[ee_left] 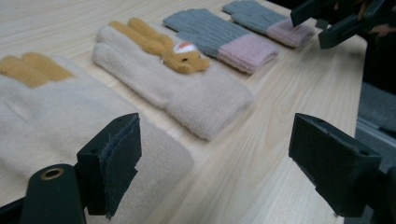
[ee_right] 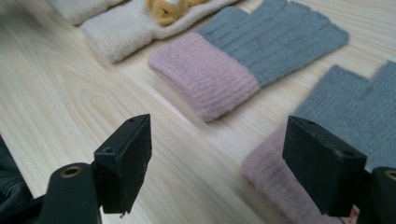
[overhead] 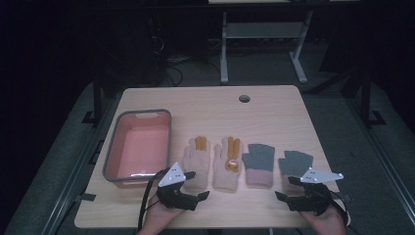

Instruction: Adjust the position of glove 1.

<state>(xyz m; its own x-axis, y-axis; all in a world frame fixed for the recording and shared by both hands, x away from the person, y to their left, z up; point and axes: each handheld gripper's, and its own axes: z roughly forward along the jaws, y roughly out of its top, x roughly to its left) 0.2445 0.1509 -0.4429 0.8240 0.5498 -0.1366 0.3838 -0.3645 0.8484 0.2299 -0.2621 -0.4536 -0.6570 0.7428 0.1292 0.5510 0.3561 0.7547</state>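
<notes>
From the high view, four gloves lie in a row parallel to the table's [overhead: 205, 100] near edge: two cream gloves, the left cream glove [overhead: 196, 161] and the bear glove [overhead: 228, 164], then two grey-and-pink ones, the inner grey glove [overhead: 258, 164] and the outer grey glove [overhead: 293, 164], with a pink bin [overhead: 139, 147] toward the left edge. The left gripper [overhead: 191, 188] hovers at the left cream glove's cuff, the right gripper [overhead: 288, 188] at the outer grey glove's cuff, both spread. In the left gripper view, the jaws stand wide apart and empty, one pad over the left cream glove's [ee_left: 56, 116] cuff; to grip well, it likely should slide left so both pads straddle the cuff. In the right gripper view, the jaws gape too, the outer grey glove's [ee_right: 336, 126] pink cuff under the right pad; centring over that cuff before lowering and closing would probably catch both layers.
</notes>
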